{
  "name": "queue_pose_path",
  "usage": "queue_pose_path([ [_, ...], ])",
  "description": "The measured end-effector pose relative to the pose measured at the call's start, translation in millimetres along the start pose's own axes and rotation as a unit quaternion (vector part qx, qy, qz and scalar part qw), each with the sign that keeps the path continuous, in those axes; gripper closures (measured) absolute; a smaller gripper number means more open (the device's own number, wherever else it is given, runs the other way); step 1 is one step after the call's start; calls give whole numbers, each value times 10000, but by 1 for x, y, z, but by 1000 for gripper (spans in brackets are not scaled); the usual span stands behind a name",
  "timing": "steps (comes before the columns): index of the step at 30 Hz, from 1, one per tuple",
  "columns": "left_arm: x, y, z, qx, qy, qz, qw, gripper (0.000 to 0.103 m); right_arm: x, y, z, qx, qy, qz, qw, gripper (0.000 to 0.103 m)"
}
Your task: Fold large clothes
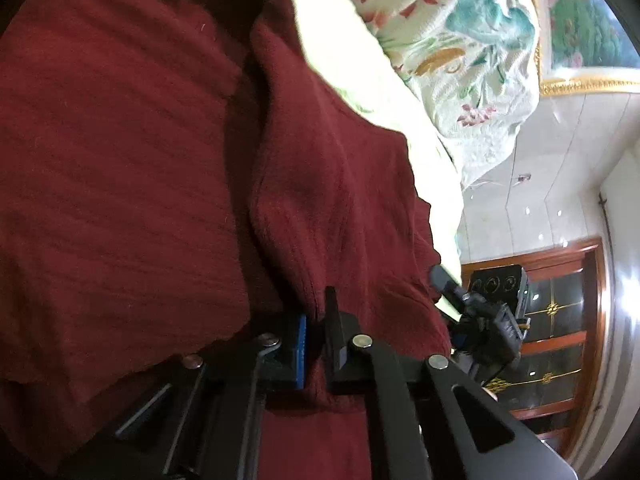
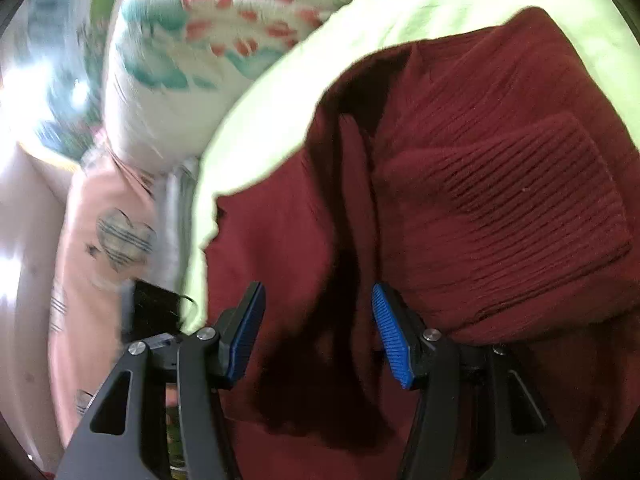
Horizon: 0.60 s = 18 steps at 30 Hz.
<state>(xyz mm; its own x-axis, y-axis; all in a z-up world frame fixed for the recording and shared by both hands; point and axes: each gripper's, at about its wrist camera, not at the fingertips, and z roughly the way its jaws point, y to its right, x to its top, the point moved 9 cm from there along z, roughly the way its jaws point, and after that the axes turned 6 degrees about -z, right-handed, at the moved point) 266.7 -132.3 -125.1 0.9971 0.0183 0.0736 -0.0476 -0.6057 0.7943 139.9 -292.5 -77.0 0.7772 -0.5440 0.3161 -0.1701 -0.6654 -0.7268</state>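
Pinching a fold of the maroon sweater (image 1: 168,160), left claw (image 1: 316,344); right claw (image 2: 318,336) wide above it.

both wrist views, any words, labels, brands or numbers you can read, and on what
None: no legible text in either view.
The maroon sweater shows no tag or label.
The floral quilt and pink heart-print cloth carry patterns only.
The right tool, seen from the left wrist, shows no readable marking.

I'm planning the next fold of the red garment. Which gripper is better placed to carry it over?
Probably the left gripper: it is shut on a fold of the red garment. The right gripper is open, with cloth between its blue pads but no grip.
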Motion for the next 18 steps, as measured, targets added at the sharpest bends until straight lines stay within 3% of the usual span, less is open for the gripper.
queue_pose_path([
  [2,10,1,-18,94,393,100,9991,99,5,4,-9,-50,196,42,9998,46],
  [5,29,-6,-46,-121,840,-140,9963,99,8,5,-16,-220,290,-89,9993,46],
  [7,36,-13,-56,-42,969,-184,9951,99,9,-1,-15,-268,259,-241,9990,54],
  [11,37,-20,-56,13,970,-236,9950,99,8,-13,-5,-270,170,-427,9986,55],
  [15,34,-30,-51,31,905,-382,9952,99,7,-13,6,-720,18,-580,9957,55],
  [18,30,-30,-41,88,822,-346,9960,99,4,-21,19,-487,-164,-522,9973,55],
])
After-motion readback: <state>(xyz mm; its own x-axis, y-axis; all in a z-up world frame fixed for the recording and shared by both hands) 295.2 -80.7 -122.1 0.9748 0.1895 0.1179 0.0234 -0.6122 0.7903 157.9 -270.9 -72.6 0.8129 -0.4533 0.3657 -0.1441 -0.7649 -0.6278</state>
